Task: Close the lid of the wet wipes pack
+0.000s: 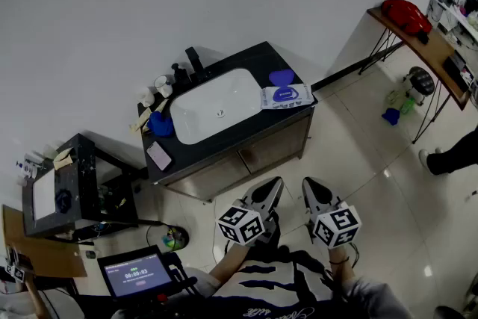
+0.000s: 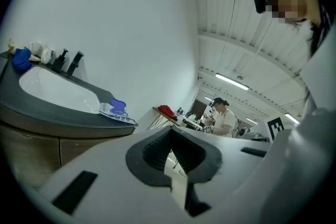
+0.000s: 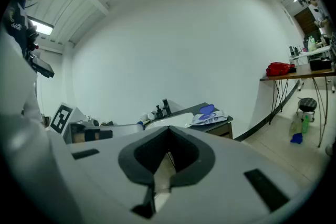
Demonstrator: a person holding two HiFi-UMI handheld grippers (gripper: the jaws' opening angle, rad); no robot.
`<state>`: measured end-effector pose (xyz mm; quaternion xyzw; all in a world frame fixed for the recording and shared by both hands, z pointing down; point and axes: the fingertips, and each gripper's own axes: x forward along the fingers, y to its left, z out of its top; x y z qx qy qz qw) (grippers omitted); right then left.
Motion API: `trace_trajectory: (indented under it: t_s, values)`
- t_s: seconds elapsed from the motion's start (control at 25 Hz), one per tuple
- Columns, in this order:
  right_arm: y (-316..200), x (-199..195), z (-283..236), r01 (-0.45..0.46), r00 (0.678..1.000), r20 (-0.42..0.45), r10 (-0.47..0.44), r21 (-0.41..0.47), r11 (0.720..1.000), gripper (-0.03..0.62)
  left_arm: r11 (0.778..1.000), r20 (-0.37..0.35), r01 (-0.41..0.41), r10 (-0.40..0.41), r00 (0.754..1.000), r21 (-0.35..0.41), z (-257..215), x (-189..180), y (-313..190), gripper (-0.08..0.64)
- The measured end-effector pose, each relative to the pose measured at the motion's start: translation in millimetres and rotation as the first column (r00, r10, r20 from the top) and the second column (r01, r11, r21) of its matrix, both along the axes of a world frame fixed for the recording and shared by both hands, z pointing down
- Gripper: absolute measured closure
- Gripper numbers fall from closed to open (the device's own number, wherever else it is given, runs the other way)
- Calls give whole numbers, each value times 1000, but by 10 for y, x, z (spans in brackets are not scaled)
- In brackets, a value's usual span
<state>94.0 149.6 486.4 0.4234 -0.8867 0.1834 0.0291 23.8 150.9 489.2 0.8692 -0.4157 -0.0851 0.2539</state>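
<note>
The wet wipes pack is lying flat on the right end of the dark counter, just beside the white sink. Its blue lid is flipped open, standing up off the far side of the pack. In both gripper views it's the same: pack at the counter's edge, blue flap raised.

Neither gripper is anywhere close to it. From the head view, the left gripper and the right gripper are held side by side low in front of the person's body, over the tiled floor and well apart from the counter. Both point roughly toward the cabinet.

Both grippers are clenched. In each gripper's own view the 2 jaws meet at the tips and there's nothing between them.

Other stuff on the counter: a black faucet behind the sink, a blue item at the sink's left corner with a couple of small white things next to it, and a flat pinkish thing near the front left edge. Off to the right there's a wooden table with a red bag on it. A lit tablet screen sits at the bottom left, near the person.
</note>
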Motion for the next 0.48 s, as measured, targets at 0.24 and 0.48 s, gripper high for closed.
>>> trace_trajectory:
  t_s: [0.24,0.48]
  values:
    - [-650,-265,44,5,1000,10,-5,-23,1000,603,999,25,-36,36,999,-5,16,-210,-662,558]
    - [-1457,-575,22,-9,1000,17,9,-36,999,603,1000,24,-24,25,999,-16,22,-617,-1547,560]
